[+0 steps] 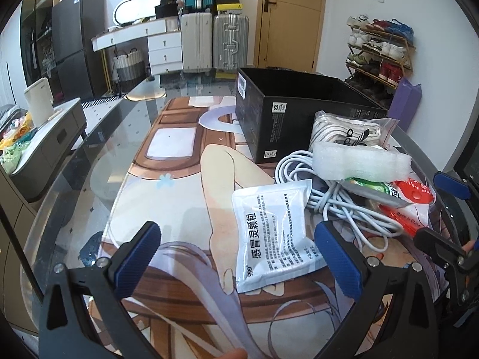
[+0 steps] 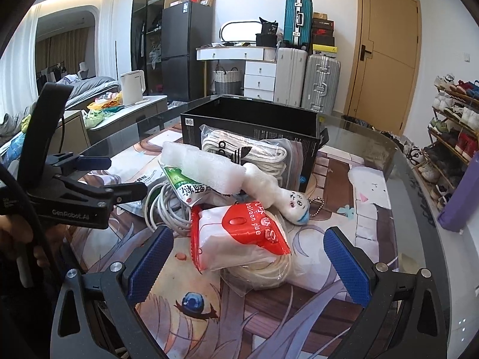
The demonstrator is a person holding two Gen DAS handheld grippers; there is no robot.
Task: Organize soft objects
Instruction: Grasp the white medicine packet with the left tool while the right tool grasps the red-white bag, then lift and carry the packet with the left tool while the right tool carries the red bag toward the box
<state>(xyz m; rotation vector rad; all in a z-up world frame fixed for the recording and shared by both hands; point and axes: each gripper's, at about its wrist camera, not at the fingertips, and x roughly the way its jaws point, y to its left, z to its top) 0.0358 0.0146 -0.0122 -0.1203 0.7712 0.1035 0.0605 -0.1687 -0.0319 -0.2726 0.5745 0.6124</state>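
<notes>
A black box (image 2: 251, 125) stood at the far side of the mat (image 1: 179, 179), the soft things piled just before it. The left gripper (image 1: 242, 257) was spread wide around a white packet (image 1: 272, 233). The right gripper (image 2: 248, 257) gaped around a red-and-white bag (image 2: 239, 239), gripping nothing.

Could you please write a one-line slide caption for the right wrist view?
Open right gripper hovers before a red-and-white bag in a pile of soft items beside a black box.
</notes>
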